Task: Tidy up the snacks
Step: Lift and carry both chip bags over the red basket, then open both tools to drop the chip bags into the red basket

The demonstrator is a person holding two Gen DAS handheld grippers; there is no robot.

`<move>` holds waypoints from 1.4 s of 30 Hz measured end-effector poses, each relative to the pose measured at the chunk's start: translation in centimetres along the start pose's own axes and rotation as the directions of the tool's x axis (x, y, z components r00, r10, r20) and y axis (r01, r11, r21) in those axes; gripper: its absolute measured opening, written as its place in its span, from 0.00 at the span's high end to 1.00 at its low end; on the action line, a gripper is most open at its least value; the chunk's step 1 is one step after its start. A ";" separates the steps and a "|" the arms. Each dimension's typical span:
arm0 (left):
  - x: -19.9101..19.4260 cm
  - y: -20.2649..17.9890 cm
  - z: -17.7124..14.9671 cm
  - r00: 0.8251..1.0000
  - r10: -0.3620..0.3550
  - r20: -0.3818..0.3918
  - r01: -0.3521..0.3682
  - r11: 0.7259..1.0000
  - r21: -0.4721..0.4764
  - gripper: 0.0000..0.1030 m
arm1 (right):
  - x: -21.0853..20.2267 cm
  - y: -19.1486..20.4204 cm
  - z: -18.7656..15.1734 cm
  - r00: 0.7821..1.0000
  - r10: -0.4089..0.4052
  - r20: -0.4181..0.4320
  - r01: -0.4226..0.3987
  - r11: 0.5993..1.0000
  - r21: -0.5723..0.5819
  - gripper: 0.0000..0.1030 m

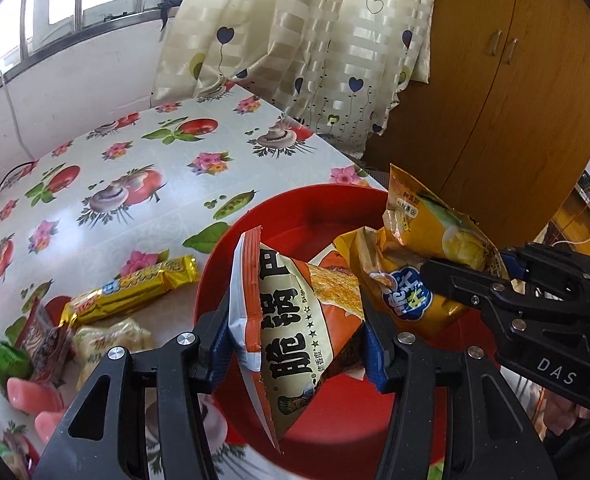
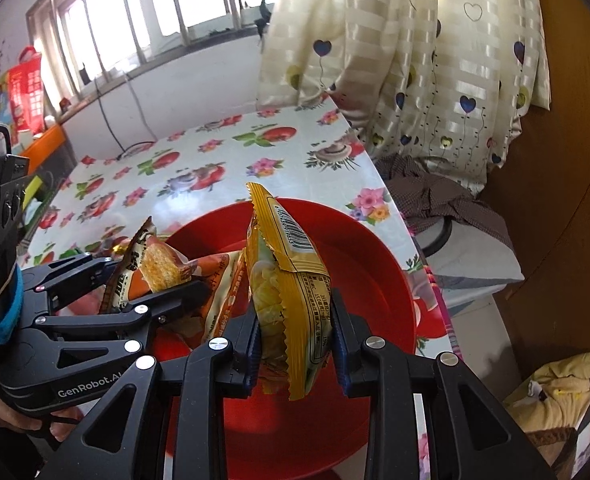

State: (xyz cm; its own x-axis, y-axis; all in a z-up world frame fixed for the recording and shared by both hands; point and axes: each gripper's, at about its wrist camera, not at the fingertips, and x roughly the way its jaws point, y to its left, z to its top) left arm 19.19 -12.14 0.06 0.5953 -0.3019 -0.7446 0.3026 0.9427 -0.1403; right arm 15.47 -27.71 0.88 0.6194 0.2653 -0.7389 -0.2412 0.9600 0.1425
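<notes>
Right now two crinkly foil snack packs hang over a round, glossy red plastic bowl [image 1: 295, 216] that sits near the table's edge. The orange-and-cream pack [image 1: 295, 320], puffed into a wedge with a serrated seam and bold black characters, is clamped between the blue ribbed pads of the left gripper [image 1: 297, 340], its lower corner dangling above the bowl's smooth floor. Just beside it, the yellow pack [image 2: 291, 300], flat-sided with a zigzag-cut top edge and a printed barcode, is pinched upright in the right gripper [image 2: 297, 344], whose jaws stand narrow and press on its sides. In the left wrist view the two packs nearly touch over the bowl; whether they actually meet is hard to tell. Both grippers are black, angular, with round silver rivets. The bowl rests on a shiny oilcloth [image 1: 135, 148] printed with tomatoes, mushrooms, peas and pink flowers. Left of the bowl more snacks lie on the cloth: a long gold foil bar [image 1: 131, 292], a pale translucent packet [image 1: 111, 340], a small green wrapper [image 1: 9, 360] and some pink glossy pieces [image 1: 35, 396]. Beyond the table hangs a cream striped curtain [image 1: 315, 48] with heart balloons, and a wooden wardrobe [image 1: 515, 92] stands to the right.
</notes>
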 end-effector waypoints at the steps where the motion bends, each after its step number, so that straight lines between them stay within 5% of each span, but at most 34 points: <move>1: 0.3 0.2 0.2 1.000 -0.002 0.000 0.002 1.000 -0.005 0.48 | 0.2 -0.1 0.1 1.000 -0.003 -0.004 0.003 1.000 -0.001 0.74; 13: 0.5 1.8 1.0 0.999 -0.001 0.039 0.003 0.999 -0.053 0.45 | 0.2 -0.4 1.1 0.997 -0.075 0.005 0.075 0.997 -0.030 0.55; 22: -1.9 1.5 0.9 0.995 0.044 0.085 -0.040 0.998 -0.038 0.44 | -1.6 1.4 1.1 0.995 -0.086 0.041 0.089 0.993 -0.077 0.51; 33: -6.4 2.3 -1.5 0.977 0.171 0.129 -0.162 0.984 -0.075 0.44 | -3.3 7.0 -0.3 0.998 -0.032 0.061 0.042 0.984 -0.174 0.48; 42: -10.3 5.1 -5.2 0.941 0.314 0.124 -0.294 0.943 -0.153 0.44 | -3.4 11.8 -1.6 0.998 0.037 0.053 -0.024 0.972 -0.235 0.48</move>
State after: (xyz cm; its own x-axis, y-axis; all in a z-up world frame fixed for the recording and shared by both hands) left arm 10.71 -3.50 3.67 0.7478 -0.0060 -0.6639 -0.0034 0.9999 -0.0128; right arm 9.31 -17.46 3.99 0.6487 0.3052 -0.6971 -0.4248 0.9053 0.0010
